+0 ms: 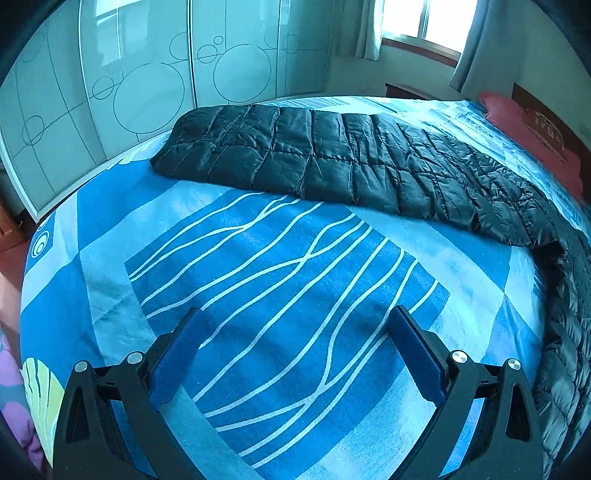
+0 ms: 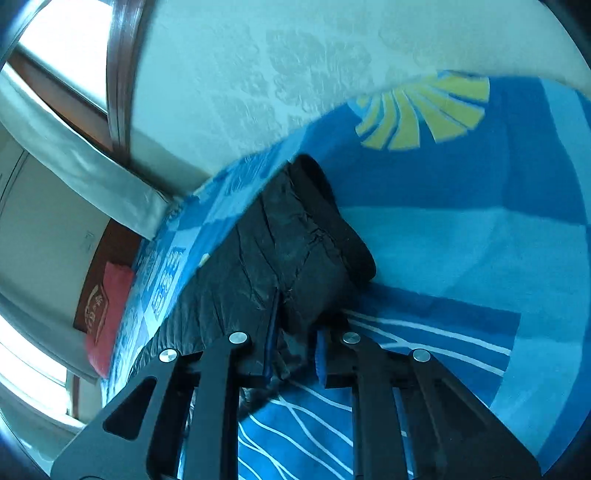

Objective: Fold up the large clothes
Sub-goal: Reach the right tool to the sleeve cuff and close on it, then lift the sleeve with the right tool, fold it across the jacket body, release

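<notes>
A black quilted jacket (image 1: 332,158) lies folded into a long strip across the far side of the blue patterned bed sheet (image 1: 258,258), and its right end trails toward the bed's near right edge. My left gripper (image 1: 298,314) hovers open above bare sheet, well short of the jacket, with nothing between its blue pads. In the right wrist view the jacket's sleeve (image 2: 280,236), with its dark cuff (image 2: 332,221), runs away from me. My right gripper (image 2: 295,332) is shut on a bunch of this black fabric, which is pinched between the pads.
A sliding wardrobe with circle patterns (image 1: 147,85) stands beyond the bed's far left side. A curtained window (image 1: 424,22) is at the back. A red pillow (image 1: 532,136) lies against the wooden headboard (image 1: 546,122) at the right. A pale wall (image 2: 295,74) runs beyond the bed.
</notes>
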A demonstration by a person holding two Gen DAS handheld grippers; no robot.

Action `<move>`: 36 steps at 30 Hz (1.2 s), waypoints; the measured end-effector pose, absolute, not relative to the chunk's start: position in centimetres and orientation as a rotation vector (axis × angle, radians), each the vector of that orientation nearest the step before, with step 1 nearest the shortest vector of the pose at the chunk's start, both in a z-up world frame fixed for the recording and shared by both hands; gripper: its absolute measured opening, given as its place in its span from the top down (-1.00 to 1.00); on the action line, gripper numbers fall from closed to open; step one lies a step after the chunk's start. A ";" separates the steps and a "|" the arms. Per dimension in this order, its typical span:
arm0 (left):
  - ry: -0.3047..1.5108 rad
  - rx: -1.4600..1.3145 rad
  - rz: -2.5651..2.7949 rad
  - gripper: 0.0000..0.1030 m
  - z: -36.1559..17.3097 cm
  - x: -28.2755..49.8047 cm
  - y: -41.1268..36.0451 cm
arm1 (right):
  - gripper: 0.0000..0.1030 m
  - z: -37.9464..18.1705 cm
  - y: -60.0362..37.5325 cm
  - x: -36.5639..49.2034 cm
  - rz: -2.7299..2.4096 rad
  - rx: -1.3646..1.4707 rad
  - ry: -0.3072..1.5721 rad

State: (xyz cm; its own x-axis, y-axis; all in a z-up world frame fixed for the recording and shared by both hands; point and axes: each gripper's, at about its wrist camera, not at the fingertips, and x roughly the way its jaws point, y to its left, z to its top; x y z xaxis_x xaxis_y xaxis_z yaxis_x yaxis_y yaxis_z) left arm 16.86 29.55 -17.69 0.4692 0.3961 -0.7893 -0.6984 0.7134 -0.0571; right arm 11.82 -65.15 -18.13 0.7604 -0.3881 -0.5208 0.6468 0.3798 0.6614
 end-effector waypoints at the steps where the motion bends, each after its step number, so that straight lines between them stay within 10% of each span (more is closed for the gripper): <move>1: 0.845 -0.397 0.697 -0.90 -17.7 16.8 29.5 | 0.79 -17.1 -64.4 12.2 -0.668 0.938 0.293; 16: 0.845 -0.375 0.711 -0.91 -17.9 17.2 29.2 | 0.85 -5.5 -39.9 27.2 -0.226 0.470 0.363; 36: 0.830 -0.373 0.713 -0.91 -17.9 17.0 29.2 | 0.85 -10.5 -6.2 43.1 0.214 0.200 0.647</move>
